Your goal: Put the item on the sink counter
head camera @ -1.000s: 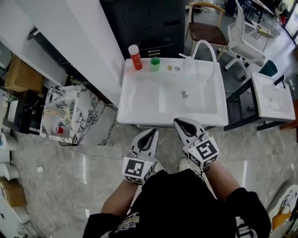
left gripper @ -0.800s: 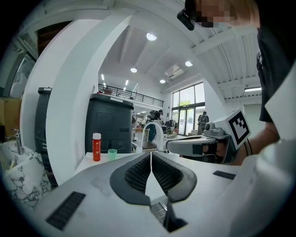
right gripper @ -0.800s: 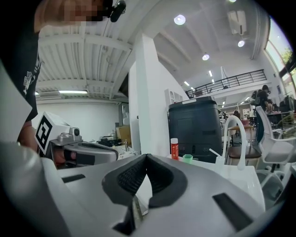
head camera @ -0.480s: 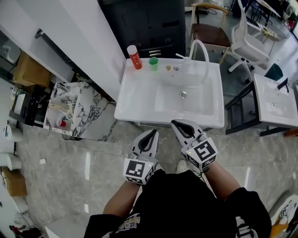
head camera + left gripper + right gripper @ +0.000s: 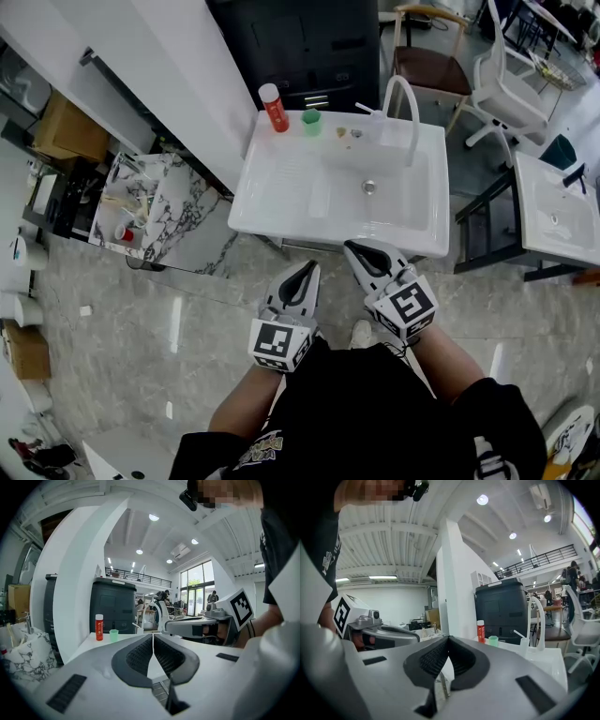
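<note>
Compared with a second ago, the head view has swung. The sink counter (image 5: pixel 281 202) now lies skewed in it, and more of the grey marble floor (image 5: pixel 141 319) shows at left. The items on the counter hold the same spots.

The sink is glossy white and rectangular, with a shallow basin, a round metal drain (image 5: pixel 368 187) and a white arched faucet (image 5: pixel 403 98) at its far edge. Left of it stands an open marble-patterned box (image 5: pixel 183 220) holding a small red-and-white piece and pale pieces too small to identify.

Along the counter's far edge stand a red cylindrical bottle (image 5: pixel 273 107) with a white cap and, just right of it, a small green cup (image 5: pixel 311 122).

The left gripper (image 5: pixel 307 267) and right gripper (image 5: pixel 357 247) hover at the sink's near edge. Each pair of ribbed dark pads is pressed together with nothing between. Which item the task means cannot be determined.
</note>
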